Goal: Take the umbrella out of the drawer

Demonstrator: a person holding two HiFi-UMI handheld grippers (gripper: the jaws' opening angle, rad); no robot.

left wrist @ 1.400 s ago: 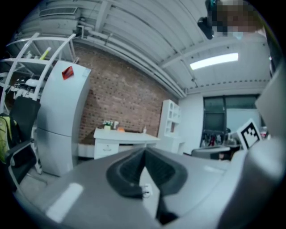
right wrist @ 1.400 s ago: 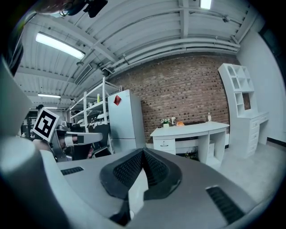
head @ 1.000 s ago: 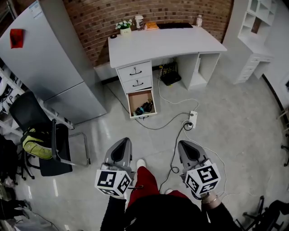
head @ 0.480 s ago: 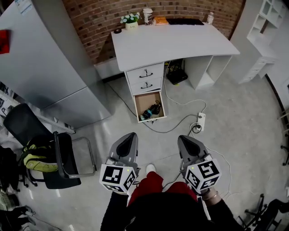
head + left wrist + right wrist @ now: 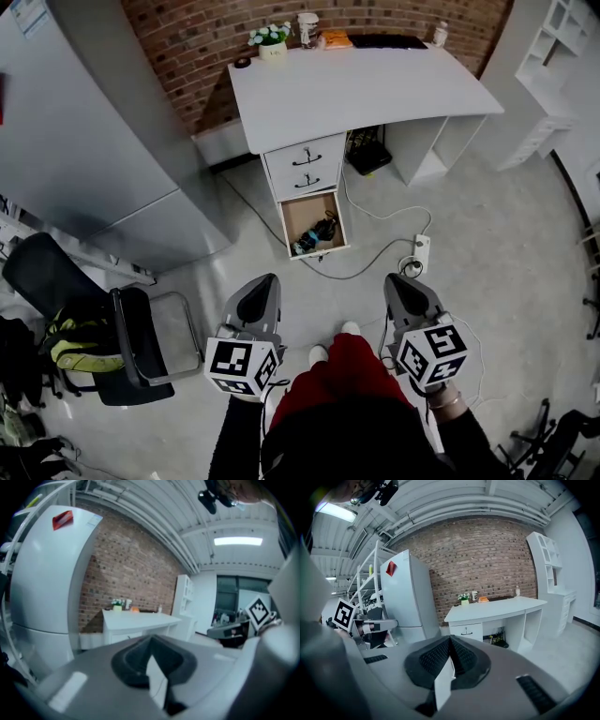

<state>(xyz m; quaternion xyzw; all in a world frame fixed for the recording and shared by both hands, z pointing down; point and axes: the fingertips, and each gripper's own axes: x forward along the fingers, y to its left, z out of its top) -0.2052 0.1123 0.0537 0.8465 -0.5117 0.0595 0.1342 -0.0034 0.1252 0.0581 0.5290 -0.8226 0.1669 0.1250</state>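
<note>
The left tongs [image 5: 262,284] and right tongs [image 5: 401,283] are both fully closed and empty. They are held low in the frame, well apart from the open bottom drawer [image 5: 292,217] of the table [image 5: 356,94], which suggests the approach is not yet complete. The umbrella [image 5: 319,231] lies inside that drawer at frame centre and shows as a small dark folded bundle with a teal patch.
</note>
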